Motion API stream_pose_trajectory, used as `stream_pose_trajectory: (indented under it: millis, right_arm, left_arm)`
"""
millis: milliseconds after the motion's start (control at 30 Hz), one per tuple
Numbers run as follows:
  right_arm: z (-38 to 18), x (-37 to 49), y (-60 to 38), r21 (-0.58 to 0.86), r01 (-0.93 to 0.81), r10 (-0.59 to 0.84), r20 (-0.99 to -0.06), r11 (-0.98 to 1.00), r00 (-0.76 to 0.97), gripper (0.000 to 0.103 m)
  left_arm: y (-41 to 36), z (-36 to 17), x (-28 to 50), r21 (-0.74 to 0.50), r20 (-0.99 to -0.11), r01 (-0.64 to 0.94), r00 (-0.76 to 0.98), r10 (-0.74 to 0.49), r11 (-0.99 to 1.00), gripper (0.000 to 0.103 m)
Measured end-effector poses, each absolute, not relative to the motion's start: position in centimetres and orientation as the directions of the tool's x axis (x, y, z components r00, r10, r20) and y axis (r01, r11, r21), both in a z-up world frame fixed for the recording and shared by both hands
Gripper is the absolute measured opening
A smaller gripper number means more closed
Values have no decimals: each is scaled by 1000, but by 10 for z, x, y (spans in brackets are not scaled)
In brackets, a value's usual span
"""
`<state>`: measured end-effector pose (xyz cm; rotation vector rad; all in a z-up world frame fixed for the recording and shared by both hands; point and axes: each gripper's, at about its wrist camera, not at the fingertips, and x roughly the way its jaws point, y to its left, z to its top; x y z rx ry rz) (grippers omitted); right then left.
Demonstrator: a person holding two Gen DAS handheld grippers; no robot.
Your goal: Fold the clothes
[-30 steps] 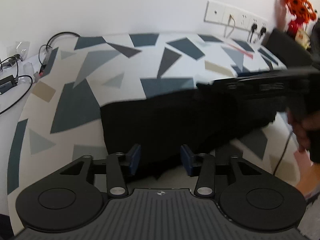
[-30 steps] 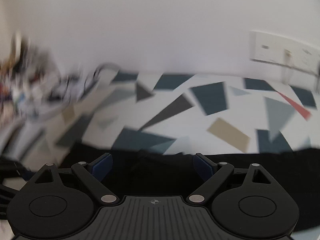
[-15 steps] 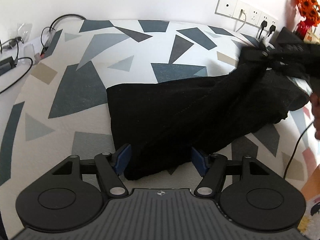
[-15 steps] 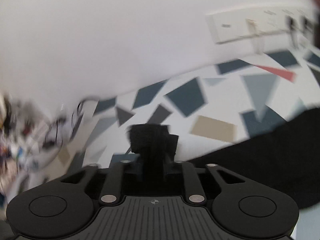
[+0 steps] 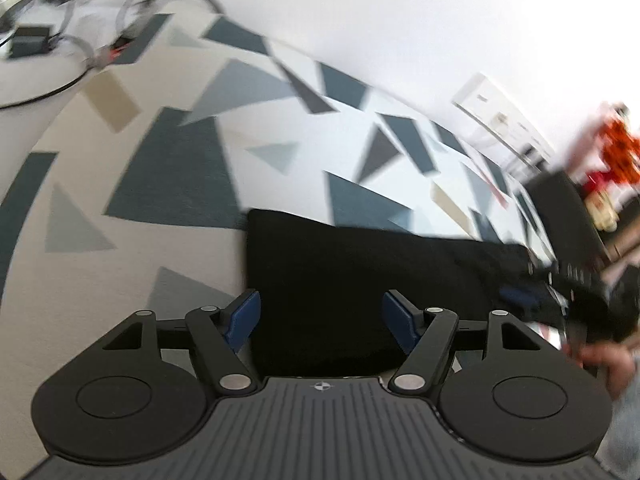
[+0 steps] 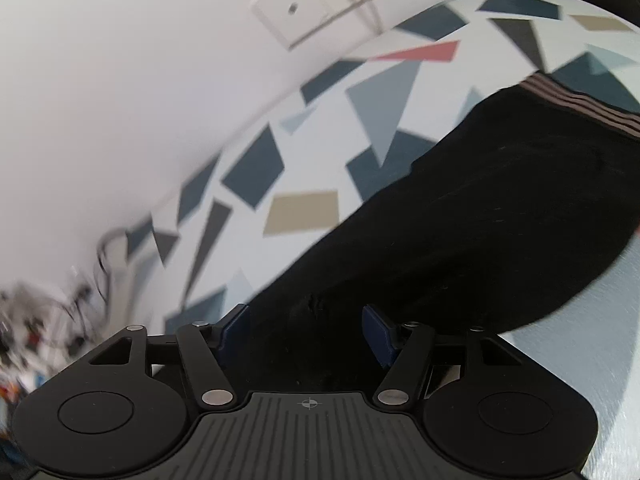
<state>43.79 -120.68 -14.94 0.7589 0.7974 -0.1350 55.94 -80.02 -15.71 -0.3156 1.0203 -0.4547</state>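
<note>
A black garment (image 5: 360, 264) lies flat on the patterned tablecloth (image 5: 160, 168). My left gripper (image 5: 320, 312) hovers over its near left corner, jaws opening, the cloth lying below and between the blue pads without being pinched. In the right wrist view the garment (image 6: 480, 220) stretches away to a striped band (image 6: 580, 100). My right gripper (image 6: 306, 324) sits low over it, jaws opening, pads apart on either side of the fabric. The right gripper (image 5: 560, 284) shows blurred at the garment's far right in the left wrist view, with a hand (image 5: 604, 364) behind it.
Cables and a small dark box (image 5: 28, 38) lie at the table's far left. Wall sockets (image 6: 320, 12) with plugged cords run along the white wall. Orange flowers (image 5: 616, 152) stand at the far right. The tablecloth (image 6: 304, 208) shows bare beyond the garment.
Half a second ago my right gripper pinched a raised fold of black fabric; now its jaws stand apart over the flat garment. Both views have rolled, and the left jaws have widened.
</note>
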Motion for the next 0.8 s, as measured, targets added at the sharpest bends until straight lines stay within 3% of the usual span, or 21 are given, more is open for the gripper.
stream_pose_trajectory:
  millis: [67,100,133,167,333,400,500,567,633,700,800]
  right_arm:
    - [-151,446,-1197,506,349,169,-724,789,669,53]
    - [-151,451,-1191,475,331,168,-741,816,650,42]
    - [-148,456,-1184,437,311,160,-758,844,633,16]
    - [-145,459,-1177,406,288,153,-768,867,622,11]
    - [-115,464,-1157,329,153,102,-642,932,760,11]
    - [-115,470,-1159,322,152,99,-645,934,758,12]
    - [-131,482,-1168,331,187,100,-688,925,719,17]
    - [-145,487,-1174,292,254,56,-750,922,659,33]
    - [-146,480,-1175,252,296,-14,-739,921,674,55]
    - [-141,465,-1176,206,323,-89,-705,924,704,67]
    - [-135,447,-1186,189,368,-150,-678,911,720,67]
  left_arm:
    - [-802,-164,565,-426,-764,190,449,-464,884,70]
    - [-804,-168,567,-409,-777,180,444,-445,894,70]
    - [-806,-170,568,-401,-783,179,442,-438,898,69]
    - [-807,-172,568,-398,-785,180,442,-435,900,70]
    - [-811,-175,565,-391,-779,190,454,-433,901,70]
    - [-811,-175,564,-393,-778,185,456,-433,901,70]
    - [-814,-175,563,-399,-782,192,439,-443,896,61]
    - [-816,-175,563,-389,-791,189,433,-432,902,53]
    - [-819,-176,563,-389,-799,181,422,-429,903,33]
    - [-819,-177,563,-414,-796,159,415,-441,896,33]
    - [-818,-179,563,-451,-789,119,410,-457,885,33]
